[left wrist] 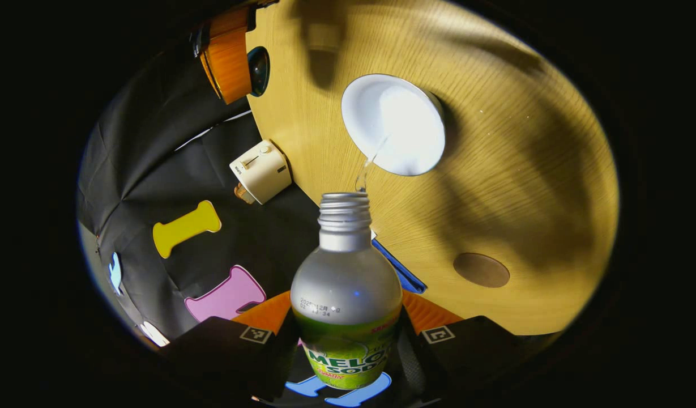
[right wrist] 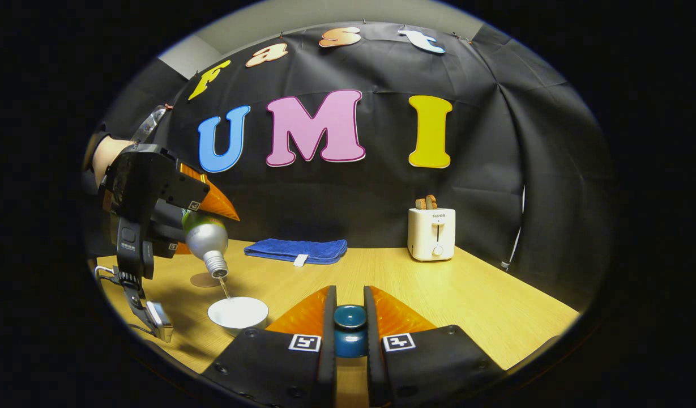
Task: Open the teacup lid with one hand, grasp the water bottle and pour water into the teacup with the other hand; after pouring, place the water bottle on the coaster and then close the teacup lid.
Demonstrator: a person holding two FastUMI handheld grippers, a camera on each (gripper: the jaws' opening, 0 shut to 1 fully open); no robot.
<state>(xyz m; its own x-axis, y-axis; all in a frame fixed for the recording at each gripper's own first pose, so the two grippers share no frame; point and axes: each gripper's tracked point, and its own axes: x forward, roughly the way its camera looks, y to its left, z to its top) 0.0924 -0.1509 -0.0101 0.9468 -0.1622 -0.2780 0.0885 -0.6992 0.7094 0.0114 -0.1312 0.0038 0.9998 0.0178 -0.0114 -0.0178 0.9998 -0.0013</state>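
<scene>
My left gripper (left wrist: 348, 317) is shut on a silver water bottle (left wrist: 345, 283) with a green label. The uncapped bottle is tipped neck-down, and a thin stream of water runs into the white teacup (left wrist: 393, 124) on the wooden table. A round brown coaster (left wrist: 481, 270) lies bare to the cup's near right. In the right gripper view the bottle (right wrist: 206, 238) pours into the cup (right wrist: 238, 313) at the left, with the coaster (right wrist: 205, 279) just behind. My right gripper (right wrist: 350, 292) is shut on the dark teal teacup lid (right wrist: 350, 326), held above the table to the cup's right.
A folded blue towel (right wrist: 297, 250) lies at the table's back edge. A white toaster (right wrist: 431, 233) with bread in it stands at the back right. A person's hand and a cabled device sit behind the left gripper at the left.
</scene>
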